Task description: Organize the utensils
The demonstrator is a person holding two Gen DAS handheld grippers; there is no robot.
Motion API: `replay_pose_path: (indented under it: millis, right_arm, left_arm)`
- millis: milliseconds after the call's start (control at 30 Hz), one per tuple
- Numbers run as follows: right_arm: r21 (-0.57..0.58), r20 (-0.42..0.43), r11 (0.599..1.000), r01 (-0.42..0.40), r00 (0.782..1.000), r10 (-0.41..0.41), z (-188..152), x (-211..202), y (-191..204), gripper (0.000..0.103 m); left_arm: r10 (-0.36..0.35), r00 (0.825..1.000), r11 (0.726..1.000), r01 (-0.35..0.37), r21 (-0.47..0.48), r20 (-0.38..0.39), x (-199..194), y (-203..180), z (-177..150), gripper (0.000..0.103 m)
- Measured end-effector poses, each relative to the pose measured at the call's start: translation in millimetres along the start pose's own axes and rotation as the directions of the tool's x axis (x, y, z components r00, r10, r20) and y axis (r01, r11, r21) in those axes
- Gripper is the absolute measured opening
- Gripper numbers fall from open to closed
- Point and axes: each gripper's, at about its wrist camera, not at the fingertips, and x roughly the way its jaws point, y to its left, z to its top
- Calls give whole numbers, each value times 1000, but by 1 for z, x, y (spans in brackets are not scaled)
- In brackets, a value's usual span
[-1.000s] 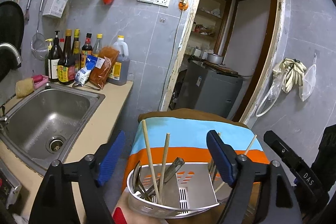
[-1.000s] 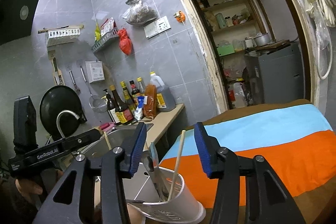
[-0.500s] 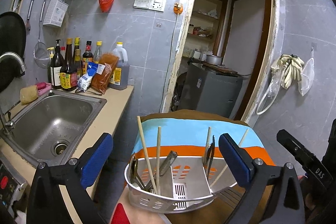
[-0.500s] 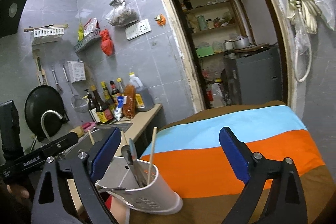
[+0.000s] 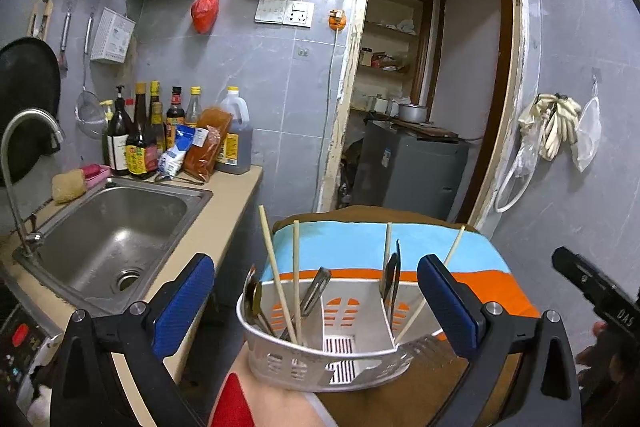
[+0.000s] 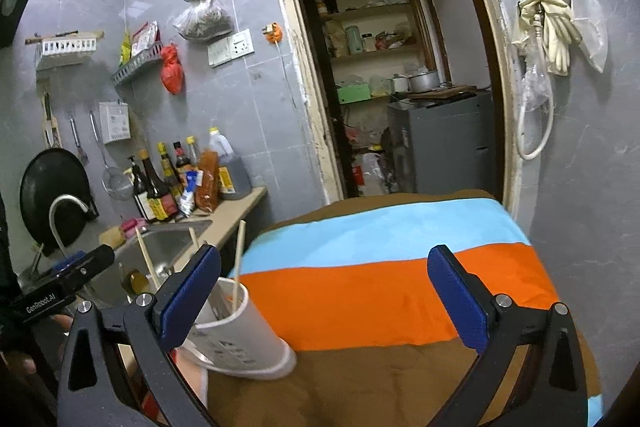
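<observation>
A white utensil holder [image 5: 320,359] stands on the striped cloth [image 5: 360,251], divided in two. Its left part holds chopsticks [image 5: 276,267] and metal utensils [image 5: 314,293]; its right part holds chopsticks and a dark utensil [image 5: 392,275]. My left gripper [image 5: 316,307] is open, its blue pads either side of the holder without touching it. In the right wrist view the holder [image 6: 240,335] stands at lower left, partly behind the left pad. My right gripper [image 6: 324,299] is open and empty above the cloth [image 6: 380,267].
A steel sink [image 5: 112,227] with a tap [image 5: 24,163] lies to the left on a beige counter [image 5: 224,203]. Sauce bottles [image 5: 140,135] stand at its back. A doorway [image 5: 420,107] with a grey cabinet is behind. Gloves [image 5: 556,123] hang on the right wall.
Both grippers have opened wide and drawn back from the holder. The right gripper has swung right, so the holder sits lower left in its view.
</observation>
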Motion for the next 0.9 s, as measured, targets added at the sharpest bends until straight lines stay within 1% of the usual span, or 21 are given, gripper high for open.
replay_pose_path:
  millis: [167, 400, 533, 667, 900]
  right_arm:
    - [-14, -11, 1000, 18, 1000, -18, 0, -14, -9, 101]
    - [-46, -5, 998, 31, 999, -31, 3, -40, -17, 101]
    - [-55, -6, 998, 25, 1000, -26, 5, -59, -23, 101]
    - [-61, -2, 998, 16, 1000, -16, 5, -77, -29, 101]
    - [-56, 0, 998, 6, 1000, -6, 0, -106, -43, 101]
  left_arm:
    - [30, 1000, 999, -30, 24, -6, -12, -10, -9, 102]
    - [40, 999, 998, -40, 42, 4, -40, -29, -12, 102]
    - [43, 999, 998, -43, 46, 10, -56, -40, -15, 102]
    - [43, 999, 998, -43, 44, -2, -71, -49, -22, 102]
    - [66, 998, 997, -66, 29, 14, -102, -57, -30, 102]
